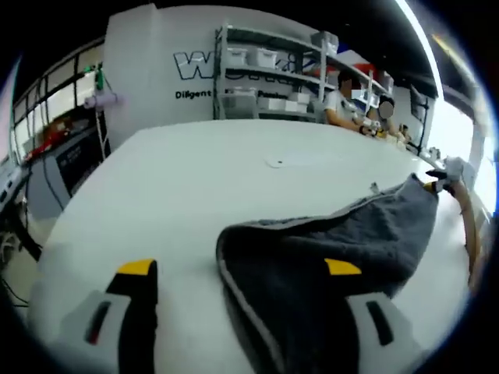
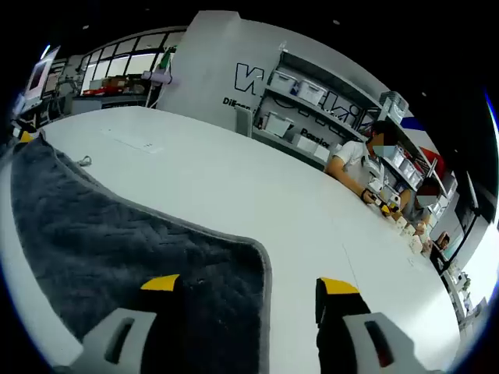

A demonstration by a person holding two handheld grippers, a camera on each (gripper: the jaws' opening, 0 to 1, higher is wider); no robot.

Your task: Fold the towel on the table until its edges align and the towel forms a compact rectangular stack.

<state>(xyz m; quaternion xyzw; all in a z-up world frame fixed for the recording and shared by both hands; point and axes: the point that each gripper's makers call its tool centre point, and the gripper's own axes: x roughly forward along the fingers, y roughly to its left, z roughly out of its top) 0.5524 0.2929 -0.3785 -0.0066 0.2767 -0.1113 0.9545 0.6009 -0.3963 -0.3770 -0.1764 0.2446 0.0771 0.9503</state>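
Because the gray towel (image 1: 335,249) spread flat on the white table (image 1: 195,179) looks soft, limp and light, its rounded corners seem the best holds, one lying at twelve o'clock between the wide-open, empty left gripper (image 1: 242,269), another likewise before the wide-open, empty right gripper (image 2: 245,284), while storage bins (image 1: 249,56) whose contents I cannot tell line distant shelves.

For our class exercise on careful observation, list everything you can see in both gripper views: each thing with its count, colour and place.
towel: one, dark grey with paler edging, spread on the table, part under both grippers.
table: one, white, large, under the towel.
shelving: one unit, grey, by the back wall, holding pale bins.
wall lettering: dark, on the white wall behind the shelving.
seated people: at least two, at the far table edge.
left gripper: grey jaws with yellow tips, open, one over the towel.
right gripper: same colours, open, astride the towel's corner.
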